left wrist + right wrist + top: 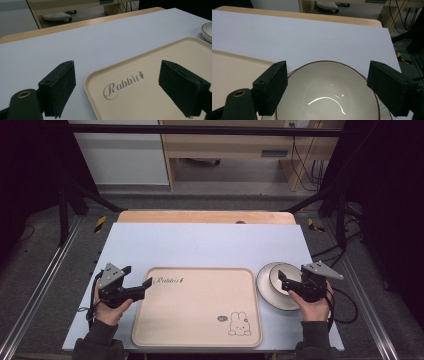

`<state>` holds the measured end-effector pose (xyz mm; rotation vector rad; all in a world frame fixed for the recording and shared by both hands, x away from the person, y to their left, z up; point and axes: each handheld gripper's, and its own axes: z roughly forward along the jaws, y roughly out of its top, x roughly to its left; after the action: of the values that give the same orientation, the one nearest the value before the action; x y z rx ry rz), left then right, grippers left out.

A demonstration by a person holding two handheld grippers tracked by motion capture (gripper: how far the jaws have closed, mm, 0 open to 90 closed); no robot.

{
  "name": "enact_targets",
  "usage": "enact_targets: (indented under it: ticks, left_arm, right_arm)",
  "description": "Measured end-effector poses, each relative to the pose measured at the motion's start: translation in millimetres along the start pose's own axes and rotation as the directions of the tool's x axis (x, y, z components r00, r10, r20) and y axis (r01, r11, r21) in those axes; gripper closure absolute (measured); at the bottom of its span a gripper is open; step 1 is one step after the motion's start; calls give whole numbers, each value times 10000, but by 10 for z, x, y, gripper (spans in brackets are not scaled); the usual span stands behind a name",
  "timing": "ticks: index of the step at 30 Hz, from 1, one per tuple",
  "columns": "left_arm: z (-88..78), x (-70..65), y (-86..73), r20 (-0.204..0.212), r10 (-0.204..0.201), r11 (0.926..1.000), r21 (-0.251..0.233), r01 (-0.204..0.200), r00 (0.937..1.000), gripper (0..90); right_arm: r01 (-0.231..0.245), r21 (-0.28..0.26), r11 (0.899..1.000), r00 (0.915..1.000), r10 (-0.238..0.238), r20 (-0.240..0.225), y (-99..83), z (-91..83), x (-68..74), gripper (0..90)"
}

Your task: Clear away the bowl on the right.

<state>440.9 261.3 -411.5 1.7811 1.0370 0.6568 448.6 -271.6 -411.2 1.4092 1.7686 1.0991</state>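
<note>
Right gripper (283, 279) hangs with jaws spread wide over the bowl (327, 92), which sits on a plate (265, 290) directly beneath (apparently lining up for a rim grasp); left gripper (137, 280) open at the tray (150, 75) corner

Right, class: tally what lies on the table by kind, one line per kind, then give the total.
Tray: 1, beige, printed with a rabbit.
Bowl: 1, white, standing on the plate.
Plate: 1, white, beside the tray.
Total: 3
</note>
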Motion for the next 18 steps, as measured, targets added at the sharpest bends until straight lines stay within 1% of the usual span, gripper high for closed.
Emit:
enact_targets:
  ticks: [1, 2, 6, 11, 12, 15, 17, 18]
  left_arm:
    - [0, 0, 0, 0, 0, 10000, 0, 0, 10000, 138]
    - [3, -2, -1, -4, -26, 10000, -7, 26, 10000, 138]
    - [0, 0, -1, -3, -6, 10000, 4, 6, 10000, 139]
    - [2, 1, -1, -9, -16, 10000, 4, 16, 10000, 139]
    - [3, 0, -2, -7, -37, 10000, -13, 37, 10000, 139]
    - [3, -1, -1, -5, -24, 10000, -6, 24, 10000, 139]
    - [2, 0, -1, -7, 0, 10000, 10, 0, 10000, 139]
    - [2, 0, -1, -7, 0, 10000, 10, 0, 10000, 139]
  right_arm:
    - [0, 0, 10000, 10000, 0, 0, 0, 0, 0, 171]
    - [-76, 69, 9999, 9998, 75, 168, -9, 0, -23, 189]
    - [-216, 244, 9995, 9989, 206, 431, -31, 2, -76, 216]
    - [-279, 374, 9989, 9979, 257, 595, -54, 7, -125, 243]
    - [-340, 501, 9982, 9972, 305, 689, -65, 15, -146, 262]
    - [-323, 711, 9969, 9972, 273, 697, -83, 33, -167, 279]
    - [-254, 816, 9963, 9963, 185, 843, -94, 46, -171, 313]
    - [-271, 909, 9955, 9962, 194, 843, -97, 49, -174, 319]
